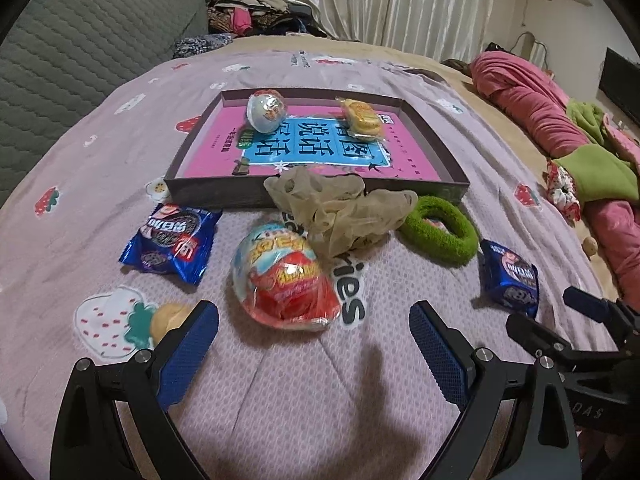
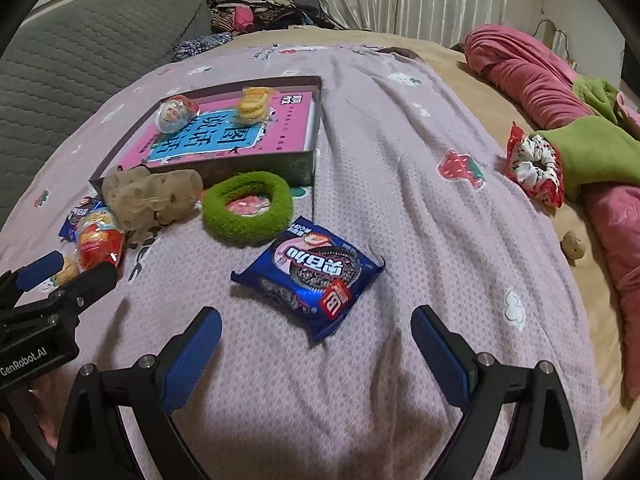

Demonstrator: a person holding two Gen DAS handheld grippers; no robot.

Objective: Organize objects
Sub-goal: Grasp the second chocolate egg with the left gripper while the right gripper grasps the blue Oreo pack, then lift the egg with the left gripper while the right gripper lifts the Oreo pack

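Pink-lined tray [image 1: 436, 136] at twelve o'clock holding one egg [image 1: 266, 113] and a cake [image 1: 362, 117] — second egg [image 1: 286, 276], cookie packs [image 2: 310, 278], green ring [image 2: 248, 208] waiting outside; left gripper [image 1: 314, 332] and right gripper [image 2: 316, 336] both spread wide, empty.

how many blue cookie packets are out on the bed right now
2. One blue cookie packet lies just ahead of the open right gripper; the other lies left of the red egg, near the box corner. More could be hidden.
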